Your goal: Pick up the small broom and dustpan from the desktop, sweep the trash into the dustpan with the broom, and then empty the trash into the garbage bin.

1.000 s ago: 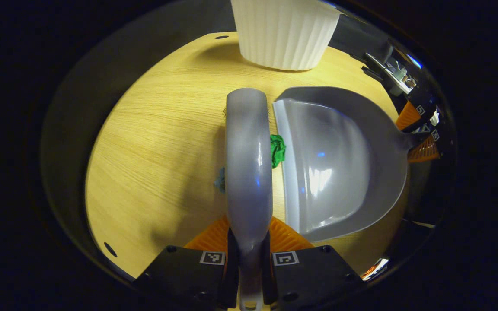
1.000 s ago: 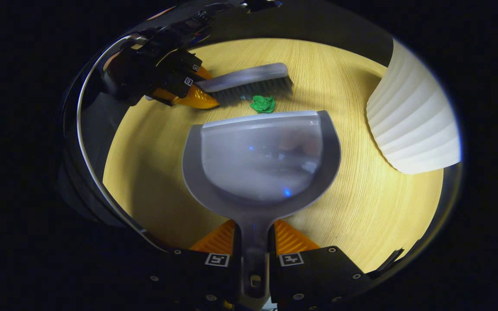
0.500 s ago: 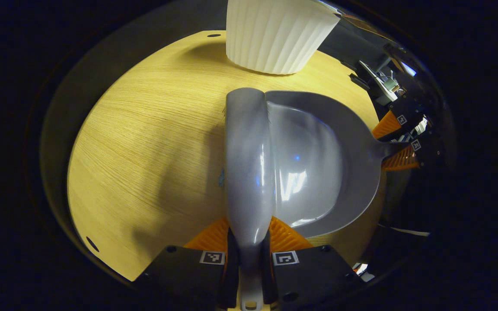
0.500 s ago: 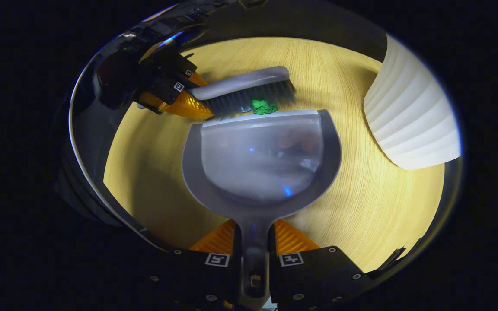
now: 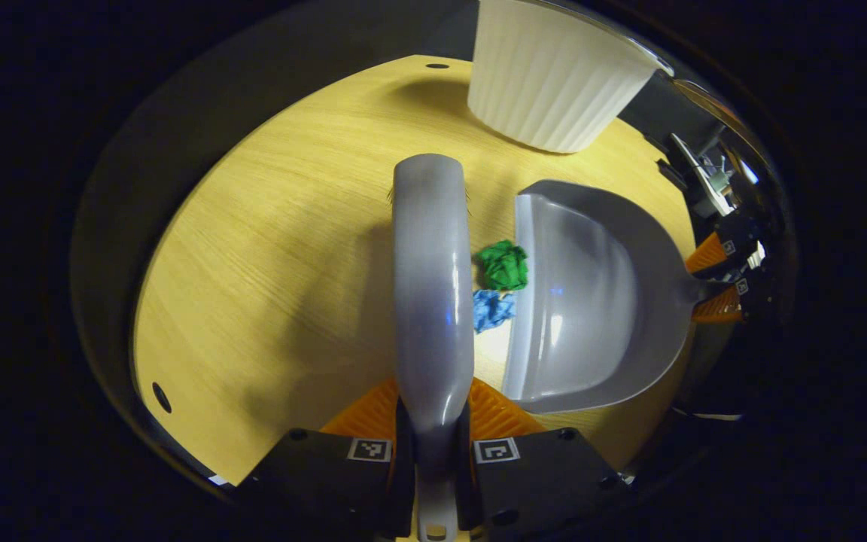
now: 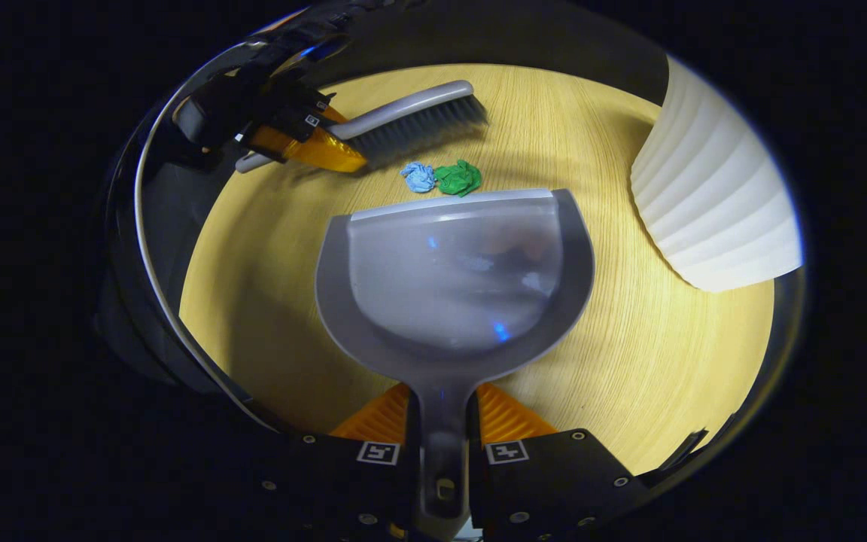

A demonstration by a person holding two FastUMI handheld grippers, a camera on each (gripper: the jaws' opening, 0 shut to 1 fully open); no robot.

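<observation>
We see the left gripper (image 5: 433, 421) with its fingers clamped on the broom (image 5: 432, 278) handle, the grey back of the broom running straight ahead over the bench (image 5: 268, 248). In the right gripper view that same gripper (image 6: 305, 147) sits at the upper left and holds the broom (image 6: 411, 120) with its bristles facing the dustpan, just beyond the trash. The right gripper (image 6: 442, 444) has both fingers pressed on the dustpan (image 6: 454, 278) handle; the pan lies with its front lip pointed at the trash. In the left gripper view the dustpan (image 5: 591, 301) is right of the broom, mouth turned toward it, and the right gripper (image 5: 719, 282) shows at the far right edge on its handle. Trash: a green wad (image 5: 503, 265) and a blue wad (image 5: 492, 309) lie on the bench between broom and pan lip, side by side and touching or nearly so. In the right gripper view the green wad (image 6: 457, 178) sits right at the lip, the blue wad (image 6: 418, 177) just left of it, both outside the pan. We can't tell whether the bristles touch the bench. The white ribbed bin (image 5: 554, 83) stands at the far end of the bench beyond the pan; in the right gripper view the bin (image 6: 712, 203) is off to the right, apart from the pan.
</observation>
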